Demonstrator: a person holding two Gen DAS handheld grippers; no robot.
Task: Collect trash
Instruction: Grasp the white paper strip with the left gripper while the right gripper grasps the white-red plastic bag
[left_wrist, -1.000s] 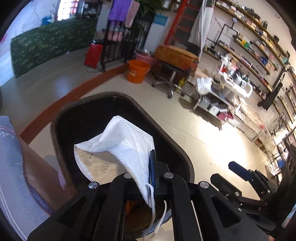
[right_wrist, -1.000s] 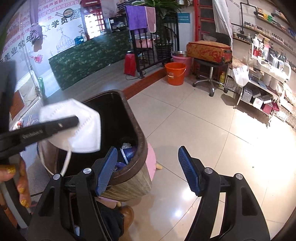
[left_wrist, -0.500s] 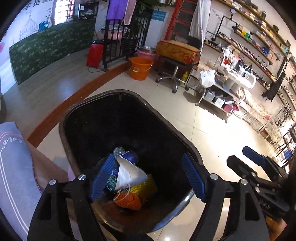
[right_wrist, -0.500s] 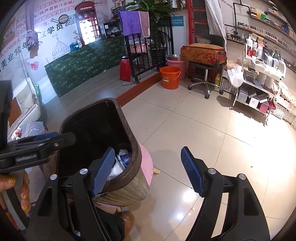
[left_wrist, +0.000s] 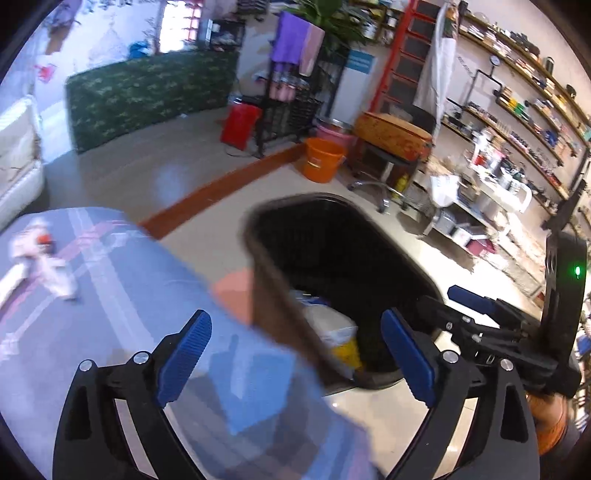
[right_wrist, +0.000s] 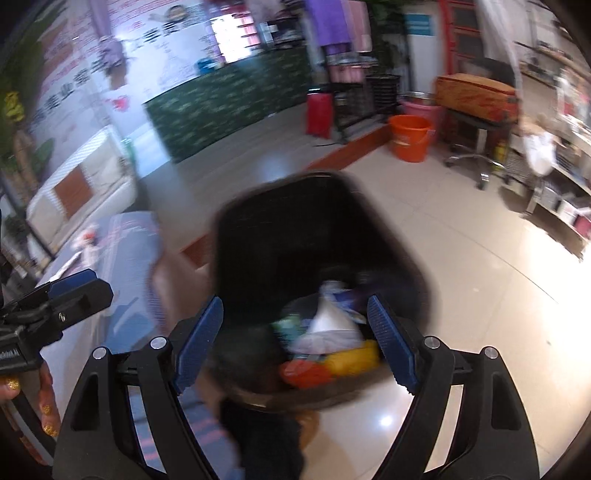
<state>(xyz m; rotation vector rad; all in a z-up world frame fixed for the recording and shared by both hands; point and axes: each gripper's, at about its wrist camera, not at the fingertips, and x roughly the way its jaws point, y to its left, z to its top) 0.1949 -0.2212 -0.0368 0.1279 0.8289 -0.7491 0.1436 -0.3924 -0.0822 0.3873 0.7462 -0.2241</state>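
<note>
A dark brown trash bin (left_wrist: 332, 236) stands on the tiled floor beside a table with a blue cloth (left_wrist: 110, 280). It also shows in the right wrist view (right_wrist: 295, 229). Inside lie the white face mask (right_wrist: 328, 325), yellow and orange trash (right_wrist: 332, 363), all blurred. My left gripper (left_wrist: 295, 354) is open and empty, over the table edge and the bin's left rim. My right gripper (right_wrist: 295, 336) is open and empty above the bin's near rim. A small white and red scrap (left_wrist: 40, 254) lies on the cloth at the far left.
An orange bucket (left_wrist: 321, 160), a pink basin, a stool with a brown case (left_wrist: 391, 133) and a black rack stand beyond the bin. Shelves of goods (left_wrist: 498, 177) line the right wall. A white sofa (right_wrist: 81, 195) is at the left.
The left gripper opened and dropped the mask into the bin, then swung left over the blue cloth. The right gripper moved in over the bin. Both views are blurred by motion.
</note>
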